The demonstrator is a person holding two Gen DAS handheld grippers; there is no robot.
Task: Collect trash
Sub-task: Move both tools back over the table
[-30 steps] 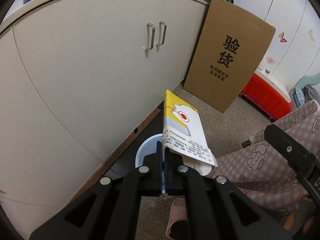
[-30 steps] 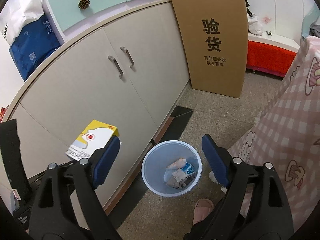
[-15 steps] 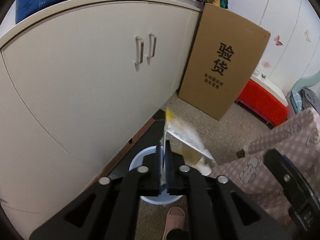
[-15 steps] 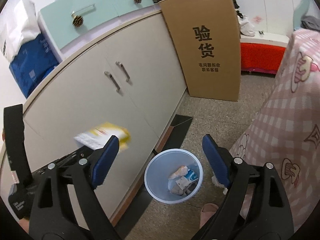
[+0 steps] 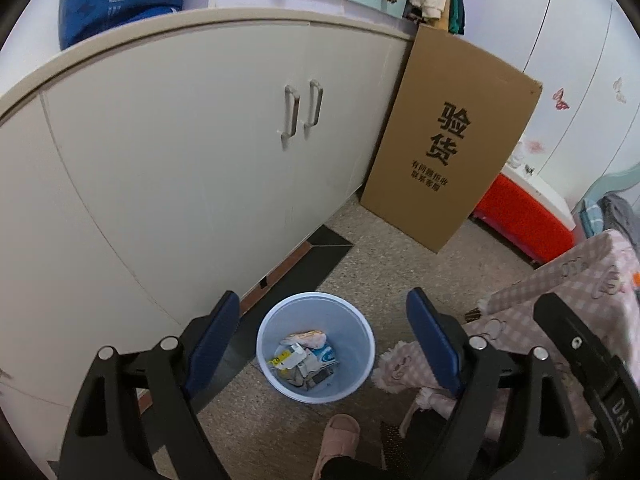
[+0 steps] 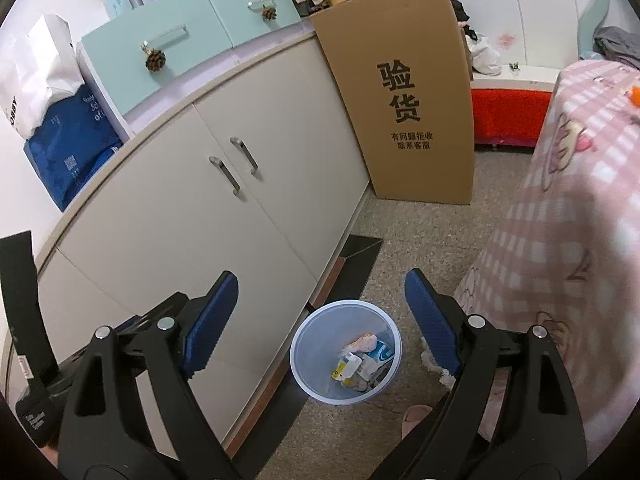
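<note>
The left gripper [image 5: 322, 338] tilts down over a blue bin [image 5: 316, 390] of trash [image 5: 306, 360], jaws opening, nothing between them. The right gripper [image 6: 320, 320] hangs alongside, spread and empty.

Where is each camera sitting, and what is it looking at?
Left wrist: sits on the left gripper, looks down at the bin on the floor by the cupboard; its jaws are opening with nothing between them; a slippered foot shows.
Right wrist: sits on the right gripper, looks down from beside the pink checked cloth; its open fingers and a toe show.
Both see the bin, cupboard and cardboard box.
</note>
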